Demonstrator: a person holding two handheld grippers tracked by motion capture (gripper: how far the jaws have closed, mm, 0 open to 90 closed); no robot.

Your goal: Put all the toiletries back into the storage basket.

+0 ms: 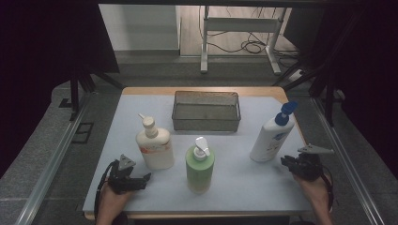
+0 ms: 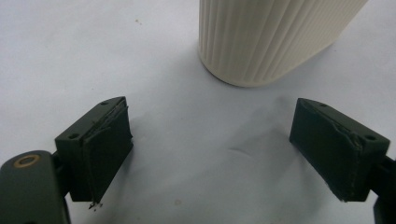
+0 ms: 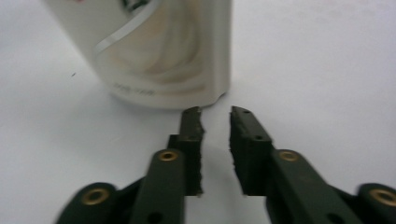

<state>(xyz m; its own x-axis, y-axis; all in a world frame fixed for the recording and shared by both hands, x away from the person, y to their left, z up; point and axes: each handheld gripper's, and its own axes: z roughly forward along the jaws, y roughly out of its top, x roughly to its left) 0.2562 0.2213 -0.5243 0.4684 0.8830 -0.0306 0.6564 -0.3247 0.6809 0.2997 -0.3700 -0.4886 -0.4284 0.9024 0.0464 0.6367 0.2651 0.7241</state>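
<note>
Right gripper (image 3: 215, 116) nearly closed on nothing beside white blue-pump bottle (image 1: 271, 139); left gripper (image 2: 210, 140) wide open, empty, facing cream ribbed bottle (image 2: 266, 37).

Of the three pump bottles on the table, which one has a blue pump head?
The tall white plastic bottle at the right, beside the right gripper. The cream ribbed bottle has a cream pump and the green bottle a white one.
</note>
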